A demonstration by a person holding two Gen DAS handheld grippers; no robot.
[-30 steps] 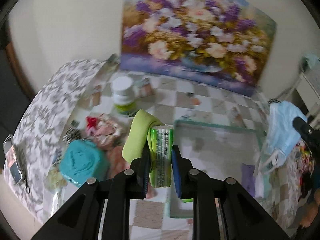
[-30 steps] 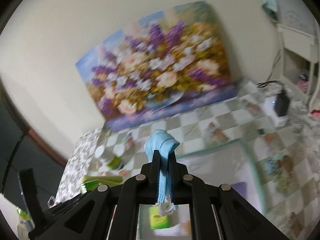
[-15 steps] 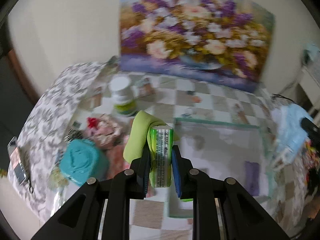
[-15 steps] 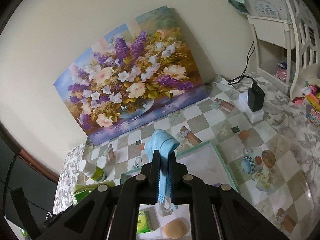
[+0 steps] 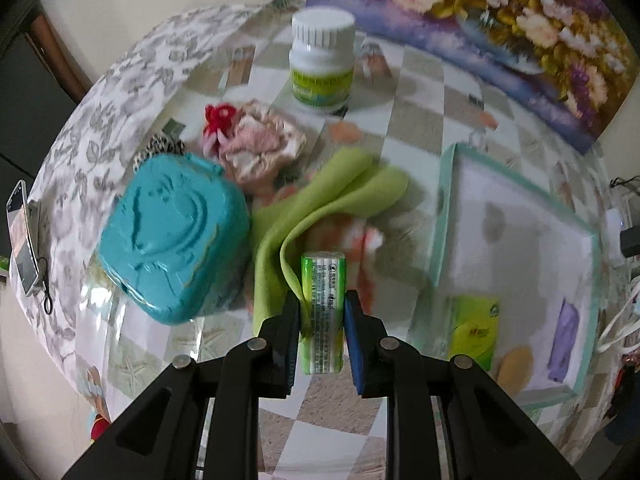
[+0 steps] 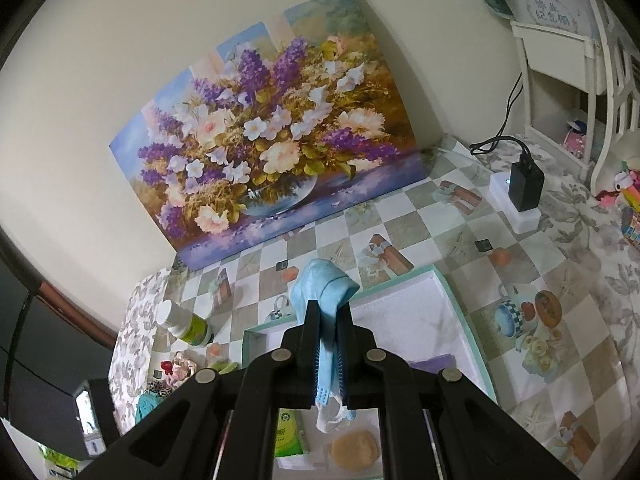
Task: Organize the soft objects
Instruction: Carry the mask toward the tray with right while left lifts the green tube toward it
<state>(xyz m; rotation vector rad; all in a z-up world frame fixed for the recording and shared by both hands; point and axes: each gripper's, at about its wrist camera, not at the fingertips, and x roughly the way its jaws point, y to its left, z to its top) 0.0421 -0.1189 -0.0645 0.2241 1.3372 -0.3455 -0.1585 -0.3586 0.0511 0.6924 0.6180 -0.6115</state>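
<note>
My left gripper (image 5: 322, 312) clamps one green tissue packet (image 5: 323, 312); my right gripper (image 6: 328, 354) pinches one blue face mask (image 6: 320, 292).

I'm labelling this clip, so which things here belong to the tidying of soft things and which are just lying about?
Part of the job:
tissue pack in left gripper
green cloth
face mask in right gripper
tray
pink fabric bundle

Just lying about:
teal box
pill bottle
painting
charger

Left gripper (image 5: 322, 300), with tissue pack (image 5: 323, 312), now lower, steeper, closer over green cloth (image 5: 320, 204) at frame centre.
</note>
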